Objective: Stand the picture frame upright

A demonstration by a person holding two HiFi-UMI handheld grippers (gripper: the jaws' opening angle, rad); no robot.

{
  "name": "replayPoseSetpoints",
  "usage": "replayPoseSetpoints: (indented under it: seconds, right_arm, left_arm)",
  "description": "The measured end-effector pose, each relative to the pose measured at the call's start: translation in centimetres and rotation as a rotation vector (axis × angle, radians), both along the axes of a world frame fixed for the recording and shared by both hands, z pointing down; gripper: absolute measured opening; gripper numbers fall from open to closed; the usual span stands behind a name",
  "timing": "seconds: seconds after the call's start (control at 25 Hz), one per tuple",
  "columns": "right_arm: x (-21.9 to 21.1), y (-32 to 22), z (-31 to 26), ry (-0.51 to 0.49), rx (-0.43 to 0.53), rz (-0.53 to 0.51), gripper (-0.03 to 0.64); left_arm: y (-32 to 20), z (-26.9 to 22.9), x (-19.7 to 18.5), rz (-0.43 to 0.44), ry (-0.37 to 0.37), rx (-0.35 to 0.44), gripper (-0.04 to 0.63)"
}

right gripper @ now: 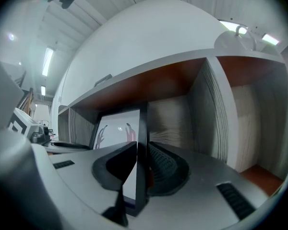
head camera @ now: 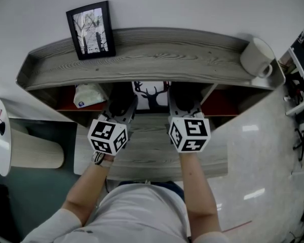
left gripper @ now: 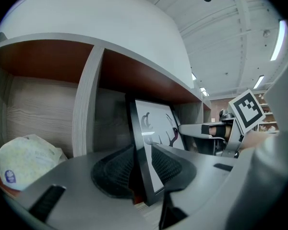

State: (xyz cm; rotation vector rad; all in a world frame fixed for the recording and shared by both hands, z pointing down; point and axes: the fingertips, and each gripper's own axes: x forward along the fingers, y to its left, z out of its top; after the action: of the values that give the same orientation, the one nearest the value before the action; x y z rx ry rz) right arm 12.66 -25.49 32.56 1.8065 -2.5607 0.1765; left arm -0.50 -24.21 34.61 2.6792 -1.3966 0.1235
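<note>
Left hand-held gripper and right hand-held gripper pinch opposite edges of the picture frame beneath the shelf

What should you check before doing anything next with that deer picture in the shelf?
1. Left gripper fingers clamp the deer picture frame by one edge: ok.
2. Right gripper fingers clamp its other edge: ok.
3. Frame roughly vertical: ok.
4. Frame's bottom resting on the shelf: cannot tell, the fingers hide it.
5. Back support unfolded: cannot tell.
6. Tissue pack apart, behind the divider: ok.
</note>
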Motion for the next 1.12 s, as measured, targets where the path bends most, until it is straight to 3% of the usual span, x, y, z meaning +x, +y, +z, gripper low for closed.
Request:
replayPoseSetpoints:
  seconds: [1.12]
  right_arm:
    - [1.8,-3.8,-0.3,-0.084,0.035,0.009,0.080]
  left_arm:
    - [-4.6,-0.5,1.8,-0.050,0.050,0.039,0.112]
